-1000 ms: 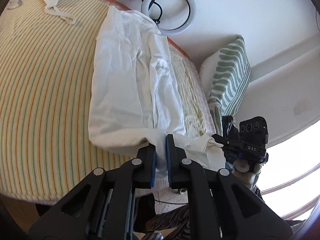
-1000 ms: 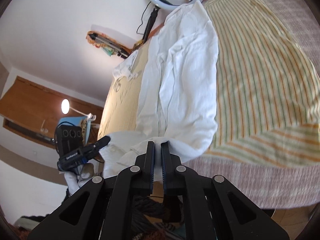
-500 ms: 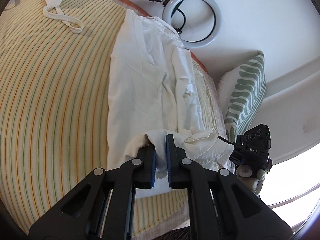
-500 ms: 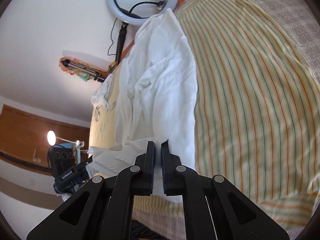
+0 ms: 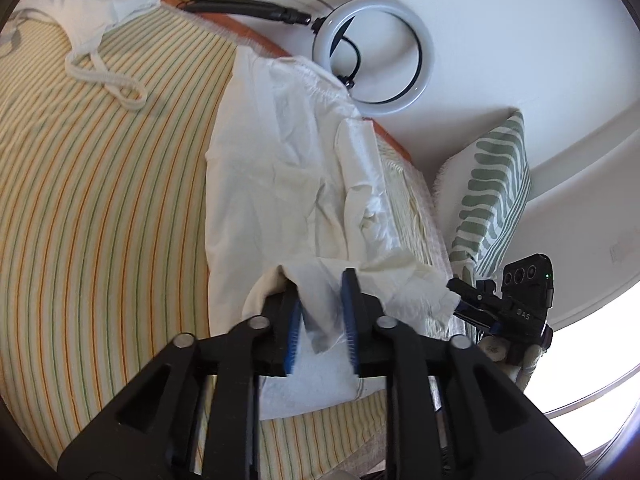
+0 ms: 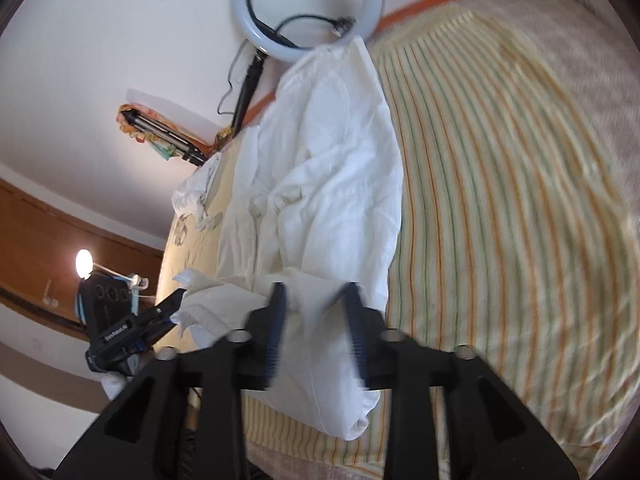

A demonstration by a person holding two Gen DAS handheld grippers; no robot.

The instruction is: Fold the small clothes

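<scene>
A white garment [image 5: 276,184] lies lengthwise on the striped bed [image 5: 100,200], its near end folded back over itself. My left gripper [image 5: 322,280] is open, jaws apart, with the folded white edge loose between them. In the right wrist view the same garment [image 6: 340,168] lies on the bed, and my right gripper [image 6: 314,292] is open with cloth loose between the blurred fingers. Each view shows the other gripper beside the fold: the right one in the left wrist view [image 5: 516,312], the left one in the right wrist view [image 6: 132,324].
A second white garment with straps [image 5: 100,40] lies at the far left of the bed. A ring light [image 5: 376,52] and tripod lie on the floor beyond. A green-patterned pillow [image 5: 492,196] leans at the right. A lamp [image 6: 84,260] glows.
Both grippers carried the garment's near end up over the garment, then opened and let it go. The fold now rests on the garment.
</scene>
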